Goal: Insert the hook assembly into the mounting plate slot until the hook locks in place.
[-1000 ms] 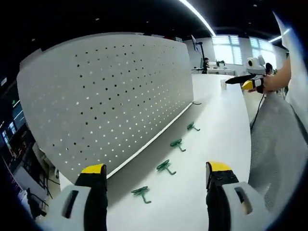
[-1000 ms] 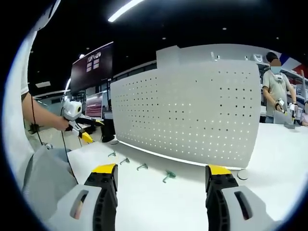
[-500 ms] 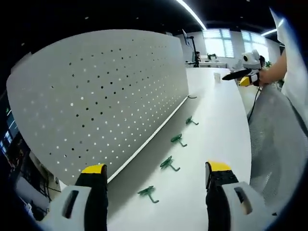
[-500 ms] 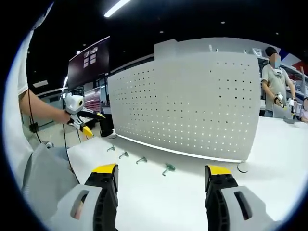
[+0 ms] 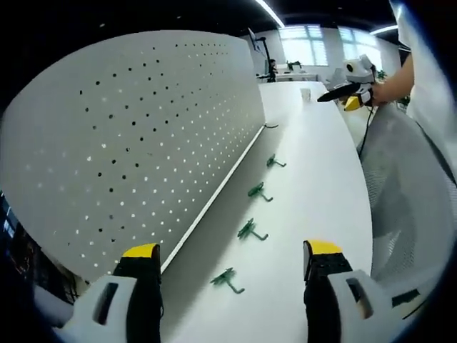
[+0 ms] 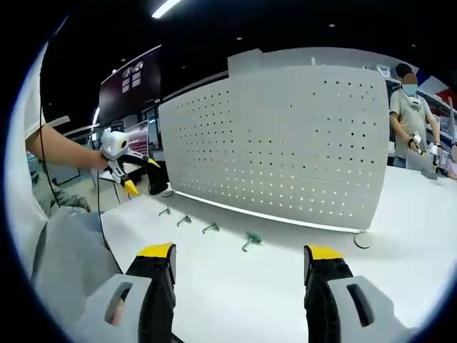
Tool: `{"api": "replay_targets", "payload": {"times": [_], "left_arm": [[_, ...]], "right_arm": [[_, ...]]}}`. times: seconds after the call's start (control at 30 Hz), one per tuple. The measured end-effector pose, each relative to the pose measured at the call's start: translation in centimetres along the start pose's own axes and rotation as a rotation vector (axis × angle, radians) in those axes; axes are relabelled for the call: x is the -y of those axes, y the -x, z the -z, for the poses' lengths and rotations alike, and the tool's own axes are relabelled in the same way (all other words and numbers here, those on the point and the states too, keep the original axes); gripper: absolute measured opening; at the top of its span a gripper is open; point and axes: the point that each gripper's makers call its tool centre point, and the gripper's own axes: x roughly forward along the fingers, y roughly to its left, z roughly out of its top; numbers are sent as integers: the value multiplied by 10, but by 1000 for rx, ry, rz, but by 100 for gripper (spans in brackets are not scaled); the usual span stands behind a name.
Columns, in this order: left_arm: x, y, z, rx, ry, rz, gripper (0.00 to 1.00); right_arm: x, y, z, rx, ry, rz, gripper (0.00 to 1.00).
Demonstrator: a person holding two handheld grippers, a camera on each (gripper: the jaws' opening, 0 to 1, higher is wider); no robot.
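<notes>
We count four small green plastic hooks lying in a row on the white desk point(image 5: 321, 186), just in front of the foot of a tall white perforated metal panel point(image 5: 143, 143). In the left gripper view they run away from us: the nearest hook point(image 5: 227, 279), the second hook point(image 5: 249, 230), the third hook point(image 5: 258, 191) and the farthest hook point(image 5: 273, 161). None of them touches the panel, and each lies apart from the next (evenly spaced, as far as we can judge).

The panel stands upright on the desk and carries many rows of small round holes; we see nothing hung in them.

The left gripper point(image 5: 227, 251) hangs above the desk with its two yellow-tipped jaws wide apart and nothing between them; the nearest hook lies beyond the tips. The right gripper point(image 6: 238, 251) is likewise spread wide and holds nothing, facing the panel from the other end of the row. Each gripper also appears small in the other's view, held in a person's hand.

The room is a large hall with a dark ceiling, long strip lights point(image 5: 270, 12) and bright windows point(image 5: 303, 43) at the far end. In the right gripper view a dark wall screen point(image 6: 130, 84) hangs at left, and another person point(image 6: 413, 121) stands beyond the panel's far edge.
</notes>
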Motion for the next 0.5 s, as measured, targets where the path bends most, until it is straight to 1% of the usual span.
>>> {"api": "replay_targets", "payload": {"times": [0.07,0.23,0.3,0.4,0.43,0.5], "left_arm": [[2,-2,2,-17,-4,22,85],[8,-8,12,-74,-47,77,84],[8,-8,13,-84,-60,87,83],[8,-9,19,-117,-112,110,83],[8,-10,20,-121,-112,116,82],[7,-10,23,-140,-141,128,82]], "right_arm": [[1,0,2,-5,-6,1,71],[1,0,3,-10,-12,0,71],[2,-1,5,-15,-16,-2,70],[1,0,7,-23,-21,-4,69],[1,0,7,-24,-22,-5,69],[1,0,8,-27,-22,-5,69]]}}
